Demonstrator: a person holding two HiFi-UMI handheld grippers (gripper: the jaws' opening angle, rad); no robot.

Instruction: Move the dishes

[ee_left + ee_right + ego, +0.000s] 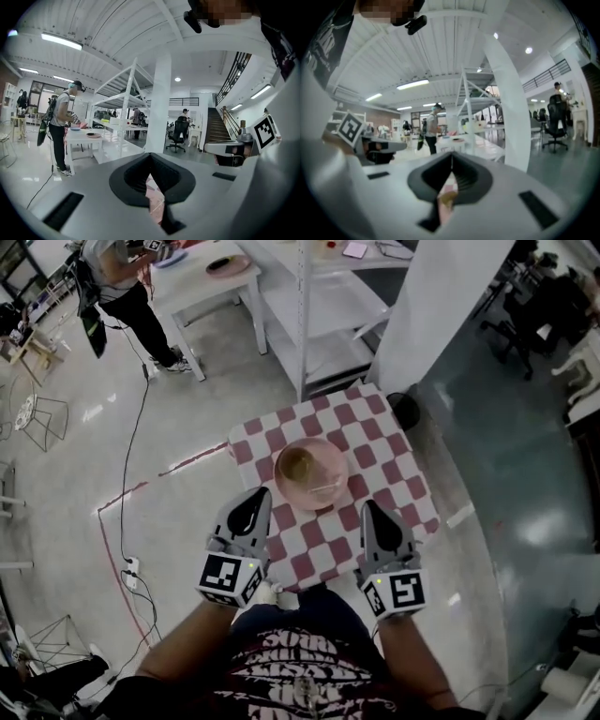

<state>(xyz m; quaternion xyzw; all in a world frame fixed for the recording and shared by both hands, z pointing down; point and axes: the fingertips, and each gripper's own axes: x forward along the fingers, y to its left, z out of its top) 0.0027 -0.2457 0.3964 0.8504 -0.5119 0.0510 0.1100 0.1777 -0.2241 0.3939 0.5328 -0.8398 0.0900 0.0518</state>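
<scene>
A pink plate with a brownish bowl on it sits in the middle of a small red-and-white checked table. My left gripper hovers at the table's near left edge, just short of the plate's rim, jaws shut and empty. Over the table's near right part, my right gripper is also shut and empty, beside the plate. In the left gripper view the shut jaws leave a slit showing the pink plate. A slit under the jaws in the right gripper view shows the plate too.
A white shelving rack and a white column stand beyond the table. A person stands at a white table with dishes at the upper left. A cable and power strip lie on the floor to the left.
</scene>
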